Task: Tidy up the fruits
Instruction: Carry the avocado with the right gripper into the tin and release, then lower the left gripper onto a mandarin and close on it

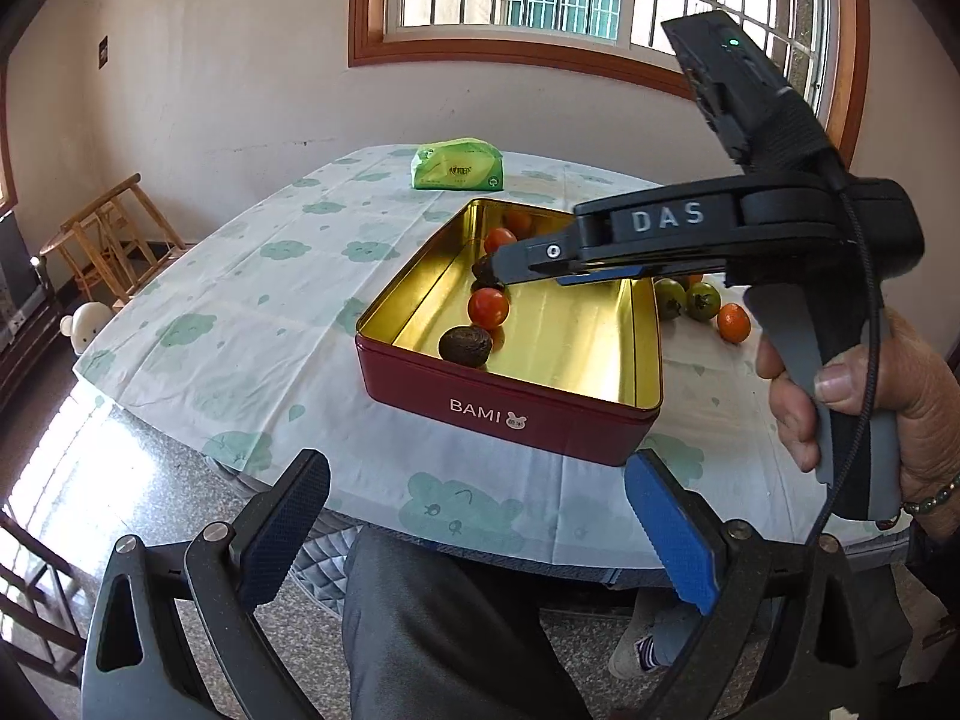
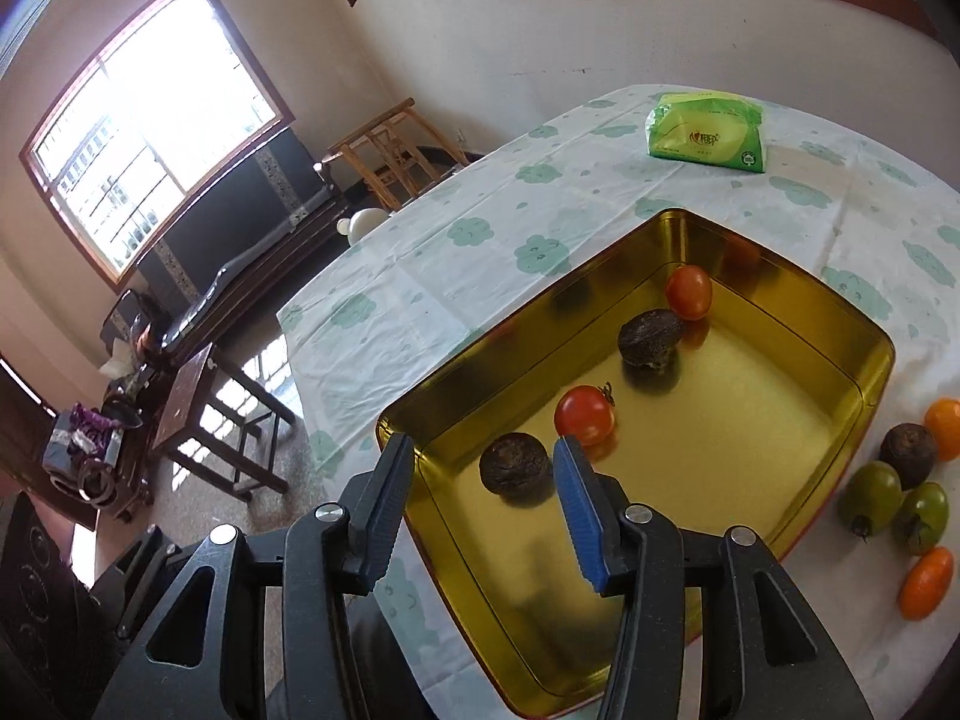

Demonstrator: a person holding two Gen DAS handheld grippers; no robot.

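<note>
My right tongs (image 2: 480,480) stand apart and empty over the near corner of the tin (image 2: 876,354), lower centre of the right wrist view, a dark wrinkled fruit (image 2: 515,468) lying free between the fingers. My left tongs (image 1: 474,516) are apart, holding nothing. Risk: withdrawing low could clip that fruit or the red tomato (image 2: 585,415). Unsorted fruits (image 2: 900,480) remain on the counter (image 2: 420,276), lower right.
</note>
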